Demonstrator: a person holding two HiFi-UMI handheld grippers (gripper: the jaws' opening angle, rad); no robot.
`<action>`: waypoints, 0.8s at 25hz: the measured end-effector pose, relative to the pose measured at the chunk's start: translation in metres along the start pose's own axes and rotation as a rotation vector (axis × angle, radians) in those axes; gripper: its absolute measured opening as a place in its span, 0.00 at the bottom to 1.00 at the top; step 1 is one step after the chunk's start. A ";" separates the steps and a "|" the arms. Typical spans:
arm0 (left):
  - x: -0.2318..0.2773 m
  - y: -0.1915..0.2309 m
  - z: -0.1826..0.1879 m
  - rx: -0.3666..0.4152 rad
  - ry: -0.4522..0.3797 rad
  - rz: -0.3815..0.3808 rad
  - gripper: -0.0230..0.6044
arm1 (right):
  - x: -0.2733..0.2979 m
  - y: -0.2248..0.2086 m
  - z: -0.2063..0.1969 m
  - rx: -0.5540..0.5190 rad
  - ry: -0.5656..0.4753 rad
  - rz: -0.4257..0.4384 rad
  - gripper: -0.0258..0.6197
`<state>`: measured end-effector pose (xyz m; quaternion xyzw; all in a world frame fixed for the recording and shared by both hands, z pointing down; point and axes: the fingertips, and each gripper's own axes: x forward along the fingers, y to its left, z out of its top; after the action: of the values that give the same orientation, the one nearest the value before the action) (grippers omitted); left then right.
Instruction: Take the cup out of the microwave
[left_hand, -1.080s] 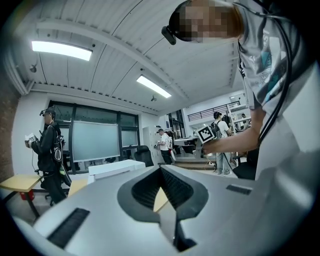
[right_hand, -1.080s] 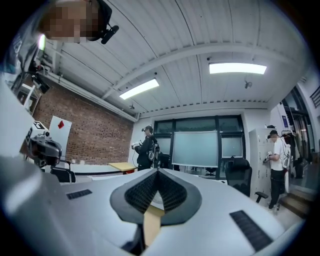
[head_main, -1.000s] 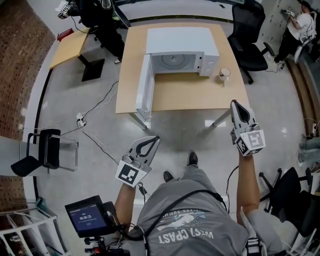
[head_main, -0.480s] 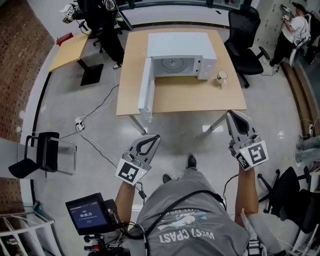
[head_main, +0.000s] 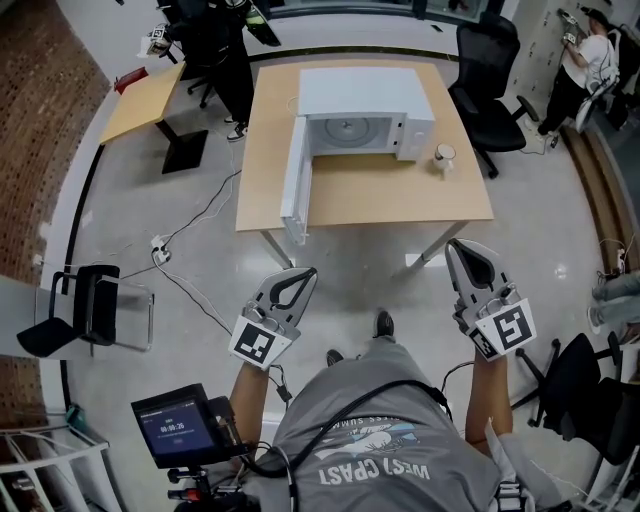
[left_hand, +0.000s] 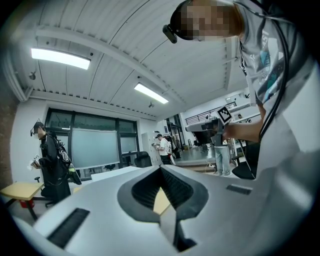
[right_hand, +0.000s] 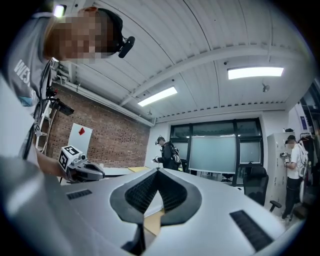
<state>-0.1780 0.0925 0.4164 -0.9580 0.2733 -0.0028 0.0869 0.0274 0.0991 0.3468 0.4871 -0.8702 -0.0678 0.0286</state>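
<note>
The cup (head_main: 444, 153) stands upright on the surface (head_main: 400, 195), close to its right edge and just beside the front right corner of the microwave (head_main: 360, 92). It is outside the oven, not in it. The microwave sits at the back of the surface with its door (head_main: 294, 182) swung wide open to the left, reaching almost to the front edge. We see only the bare turntable in the cavity. We judge from this that the cup is already out and the task is as good as done.

From the cup outward, the right gripper (head_main: 460, 248) is the nearer of the two. It hangs over the floor, well apart from the front edge of the surface and near its front right corner. It points level toward the surface, and the cup lies almost straight ahead of it, across the surface's depth. Its jaws are clenched together with nothing between them (right_hand: 157, 172).

The left gripper (head_main: 308, 272) is over the floor too, off the front left corner, so the cup lies ahead of it and far to its right. Its jaws are also closed and empty (left_hand: 161, 169).

If the cup needed another grasp, we think the right gripper would first have to open.
</note>
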 end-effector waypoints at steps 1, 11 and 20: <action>0.000 0.000 -0.001 0.001 0.004 0.000 0.10 | -0.001 0.002 -0.001 0.000 0.001 0.003 0.06; -0.003 -0.002 -0.007 -0.007 0.016 0.002 0.10 | 0.001 0.020 0.000 -0.009 -0.018 0.023 0.06; -0.007 -0.002 -0.011 -0.015 0.018 0.011 0.10 | 0.004 0.020 -0.007 -0.017 0.010 0.027 0.06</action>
<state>-0.1839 0.0958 0.4279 -0.9570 0.2796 -0.0090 0.0774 0.0090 0.1057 0.3569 0.4755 -0.8759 -0.0724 0.0381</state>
